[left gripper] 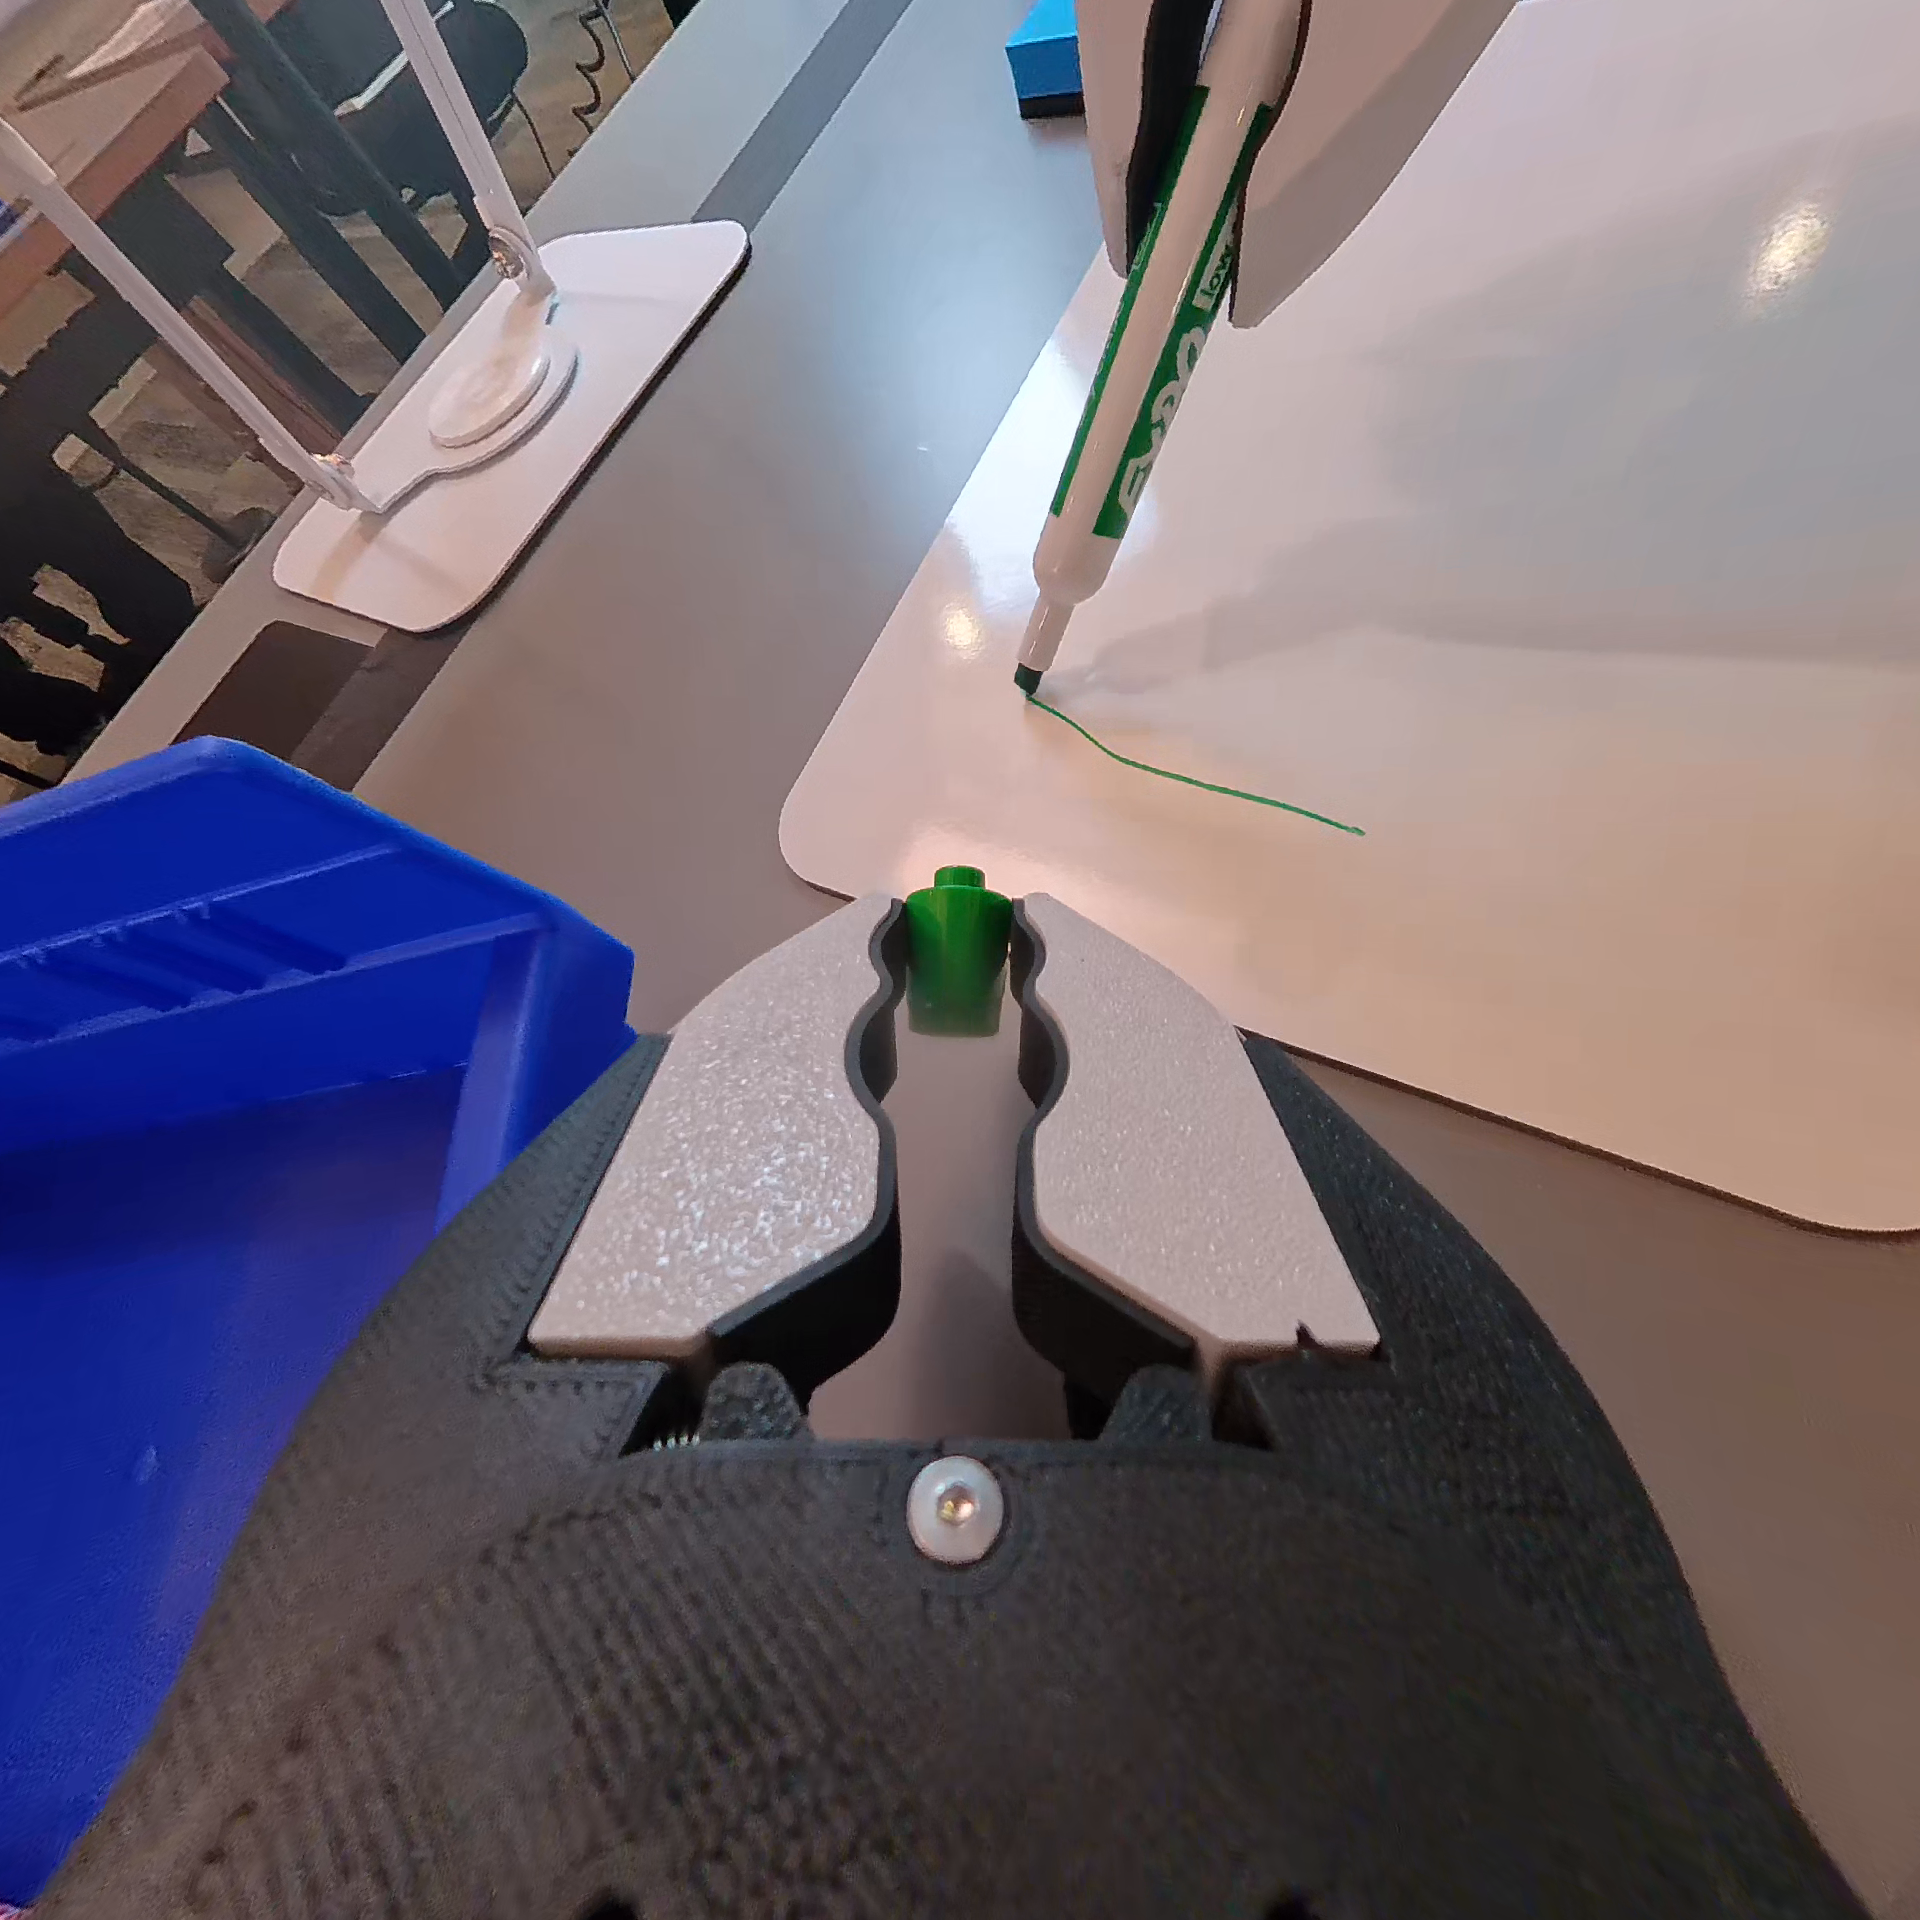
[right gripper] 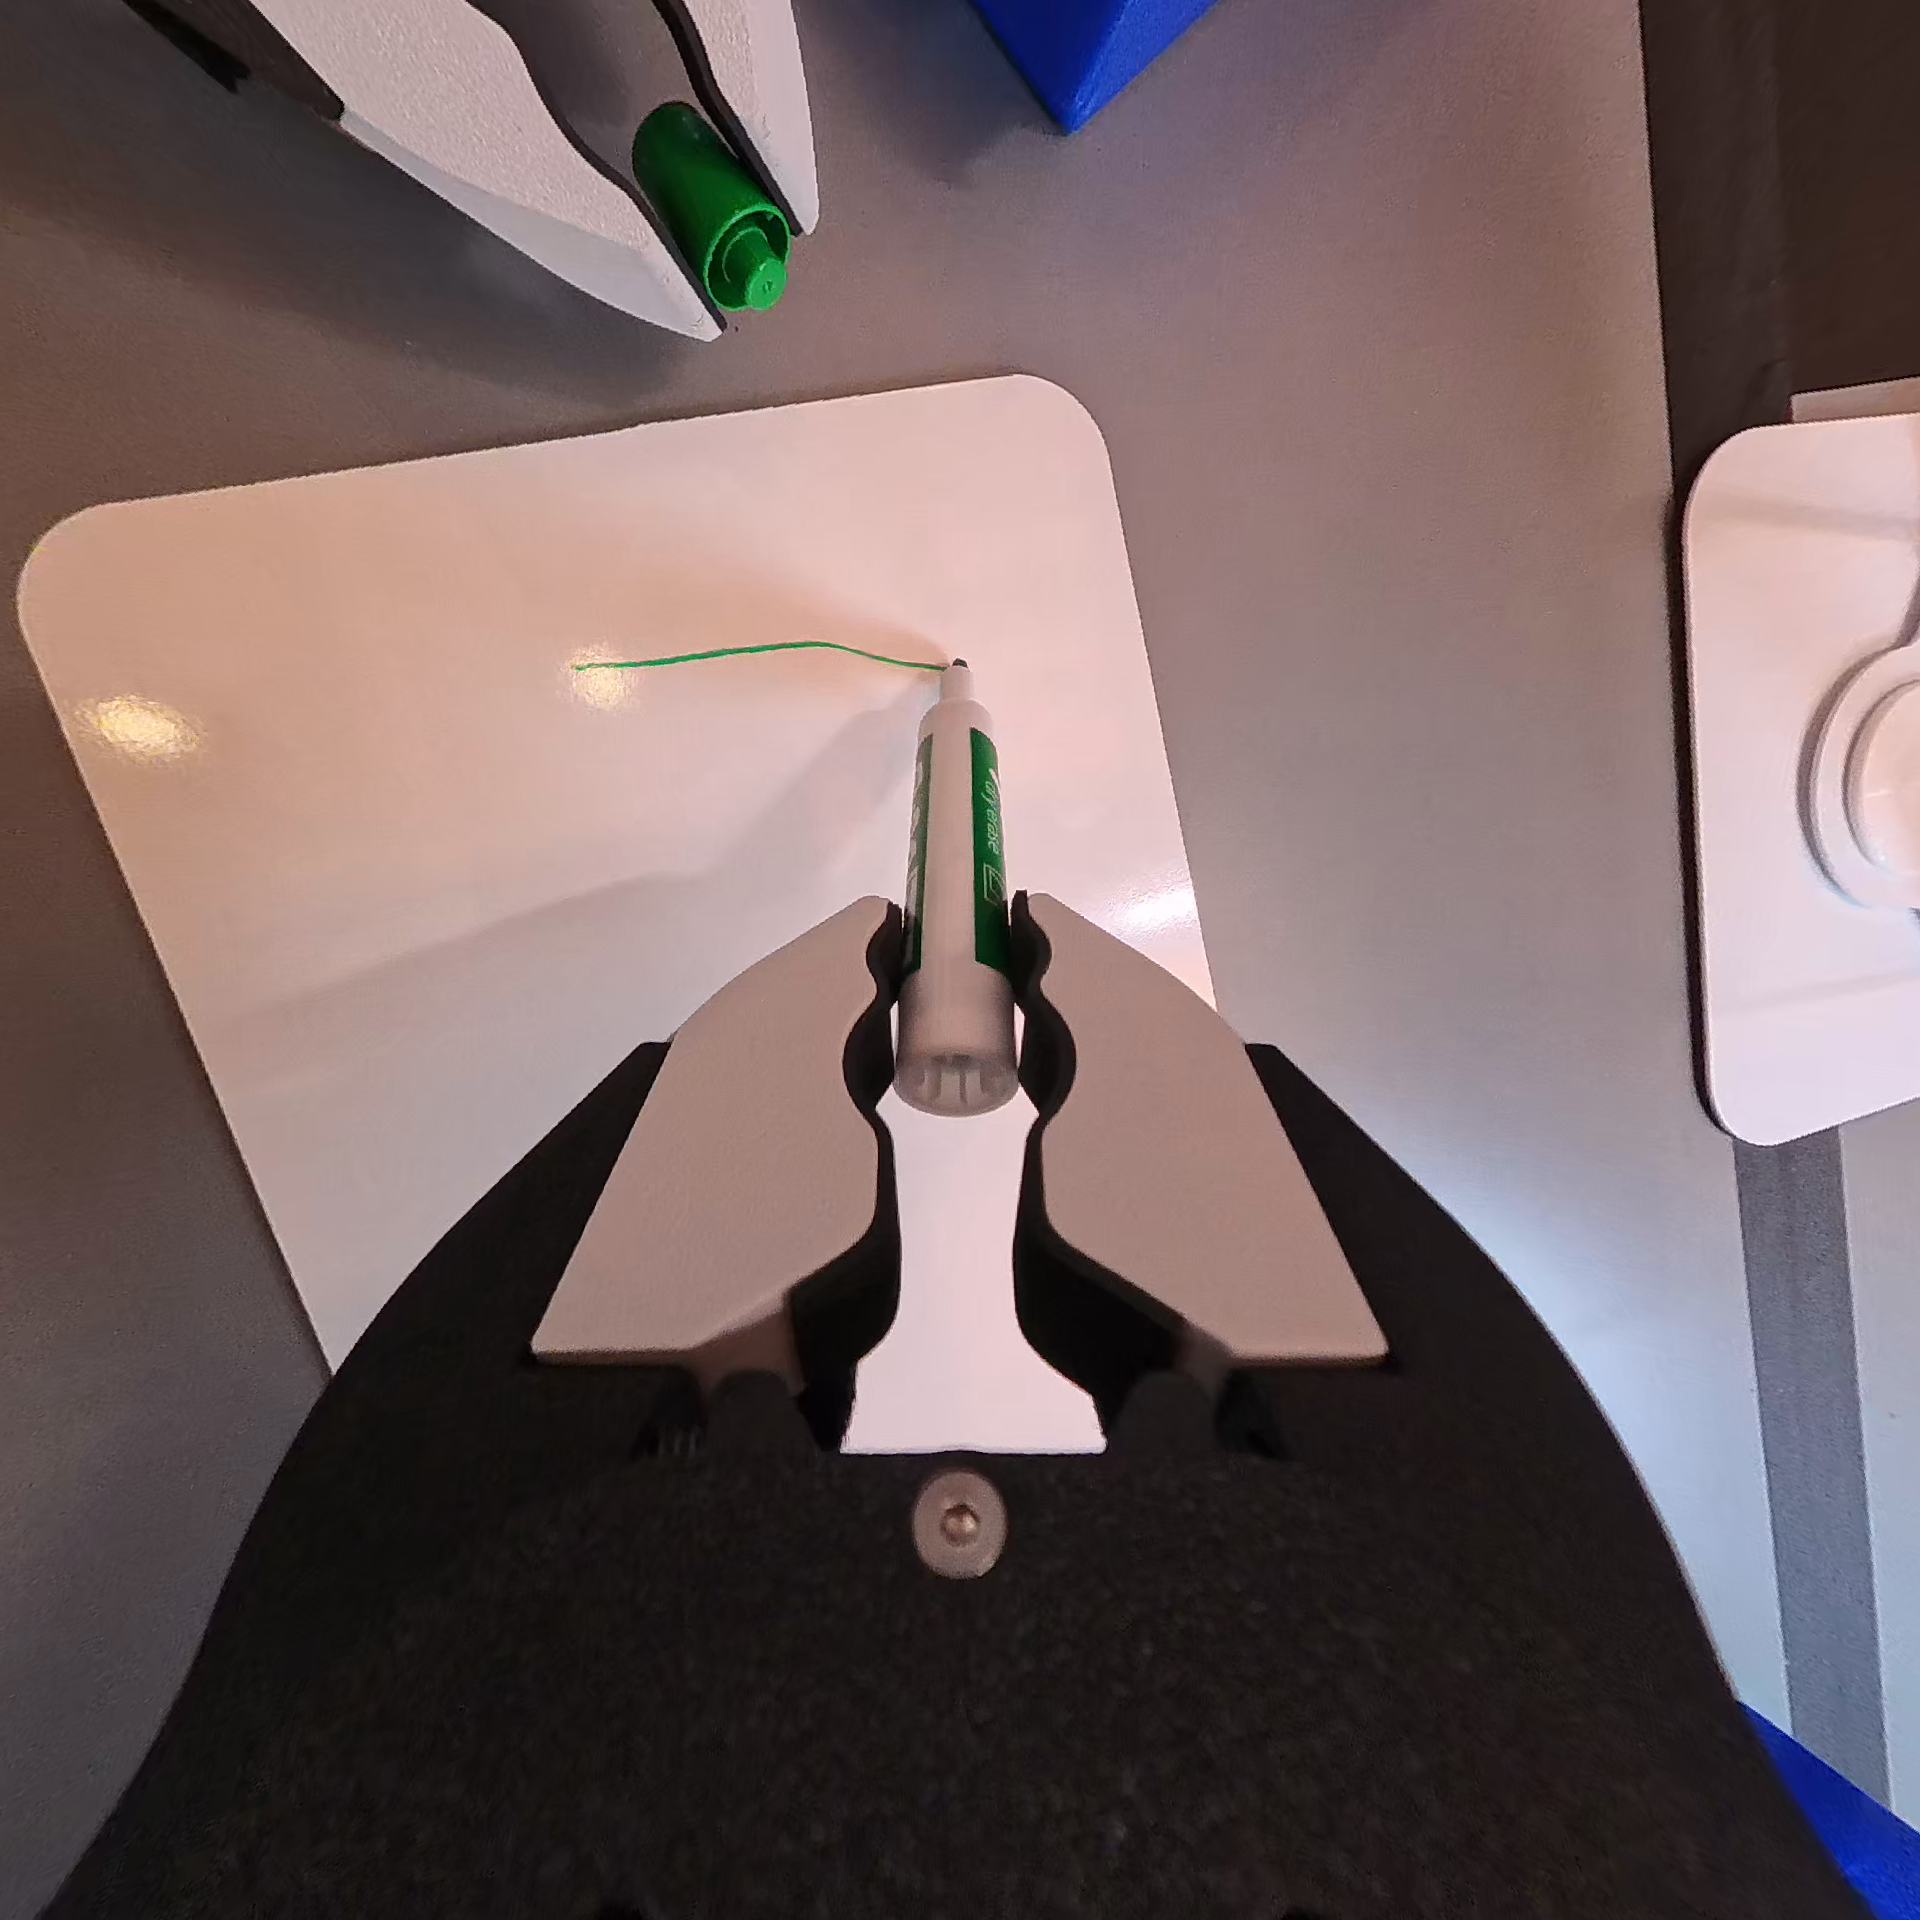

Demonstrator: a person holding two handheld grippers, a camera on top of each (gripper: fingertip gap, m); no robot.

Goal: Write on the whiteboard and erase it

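A white whiteboard lies flat on the grey table; it also shows in the left wrist view. My right gripper is shut on a green dry-erase marker, its tip touching the board at the end of a thin green line. In the left wrist view the marker stands tilted with its tip at the line. My left gripper is shut on the green marker cap, just off the board's corner; the cap also shows in the right wrist view.
A blue plastic bin sits close at the left of my left gripper. A white lamp base stands on the table beyond the board; it also shows in the right wrist view. A blue block lies at the board's far edge. Across from one pair of fingers to the other is roughly 12 cm.
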